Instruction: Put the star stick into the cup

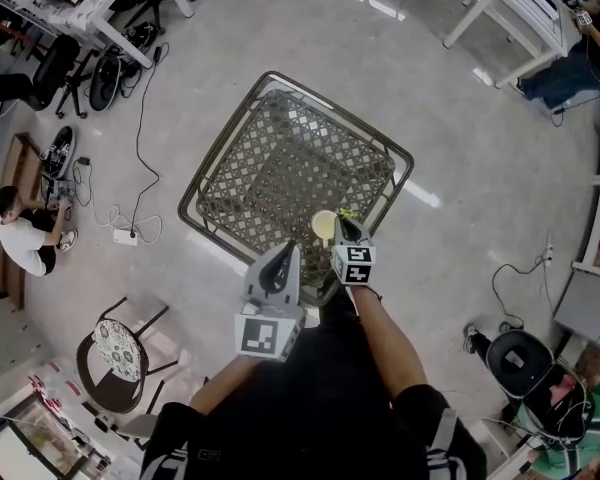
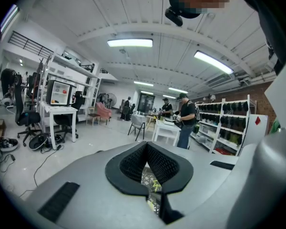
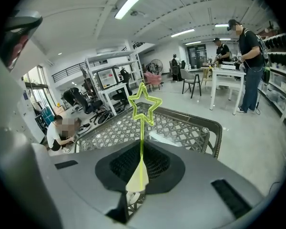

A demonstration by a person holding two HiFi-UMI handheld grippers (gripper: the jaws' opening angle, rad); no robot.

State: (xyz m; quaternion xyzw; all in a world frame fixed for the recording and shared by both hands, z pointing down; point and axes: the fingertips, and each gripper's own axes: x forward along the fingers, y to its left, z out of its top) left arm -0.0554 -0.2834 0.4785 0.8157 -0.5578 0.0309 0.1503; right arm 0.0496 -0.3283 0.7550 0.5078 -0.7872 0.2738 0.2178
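In the right gripper view, a thin yellow-green stick topped with an outlined star (image 3: 144,104) stands upright between my right gripper's (image 3: 140,165) jaws, which are shut on its lower end. From the head view, the right gripper (image 1: 351,240) sits at the near edge of the table, with the star stick (image 1: 348,213) poking out just right of a pale round cup (image 1: 323,226). My left gripper (image 1: 277,268) hangs lower and to the left, off the table's near edge. Its jaws (image 2: 148,163) are shut with nothing between them.
The cup stands on a square wicker table with a dark rounded frame (image 1: 220,148). A round-seated chair (image 1: 115,353) is at lower left. A person (image 1: 20,233) sits on the floor at the left beside cables and a power strip (image 1: 127,236). White desks line the far corners.
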